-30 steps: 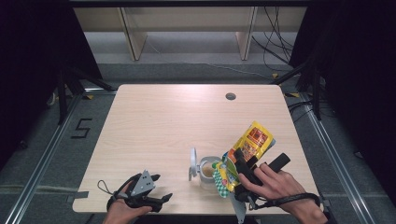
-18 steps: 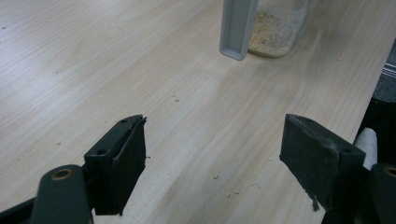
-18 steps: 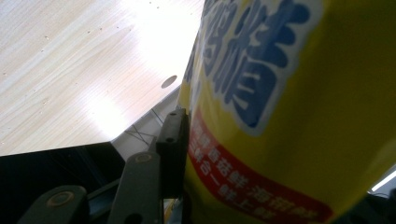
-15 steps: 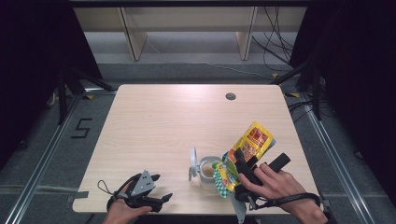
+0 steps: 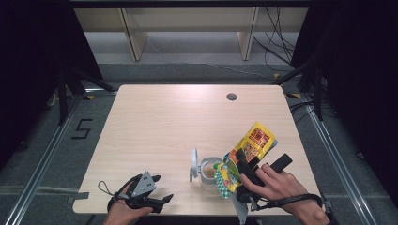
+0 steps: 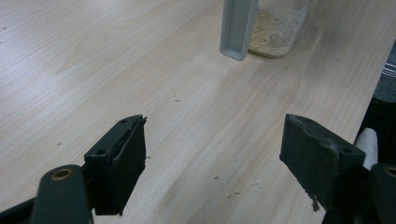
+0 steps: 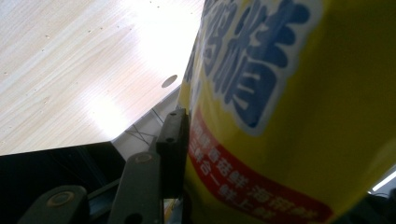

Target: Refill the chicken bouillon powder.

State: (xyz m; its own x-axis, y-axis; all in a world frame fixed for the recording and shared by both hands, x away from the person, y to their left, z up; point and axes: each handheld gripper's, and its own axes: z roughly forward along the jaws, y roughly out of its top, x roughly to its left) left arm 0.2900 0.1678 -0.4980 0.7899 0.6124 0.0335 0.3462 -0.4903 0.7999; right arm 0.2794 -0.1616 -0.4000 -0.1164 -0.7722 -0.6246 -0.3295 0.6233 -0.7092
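A yellow snack bag (image 5: pixel 256 139) tilts over an open clear jar (image 5: pixel 209 171) near the table's front edge. The bag's green-patterned lower end hangs by the jar's mouth. My right gripper (image 5: pixel 256 164) is shut on the bag, with a hand around it. In the right gripper view the bag (image 7: pixel 289 116) presses against one black jaw and covers the other. The jar's grey flip lid (image 5: pixel 194 164) stands open on its left. At the front left my left gripper (image 5: pixel 163 188) rests open and holds nothing. Ahead of its jaws stand the jar (image 6: pixel 280 28), with pale crumbs inside, and its lid (image 6: pixel 238 28).
The wooden table (image 5: pixel 178 117) has a round cable hole (image 5: pixel 232 97) at the back right. Small crumbs (image 6: pixel 219 176) lie on the wood in front of the left gripper (image 6: pixel 212 140). Shelf legs and cables stand on the floor beyond the table.
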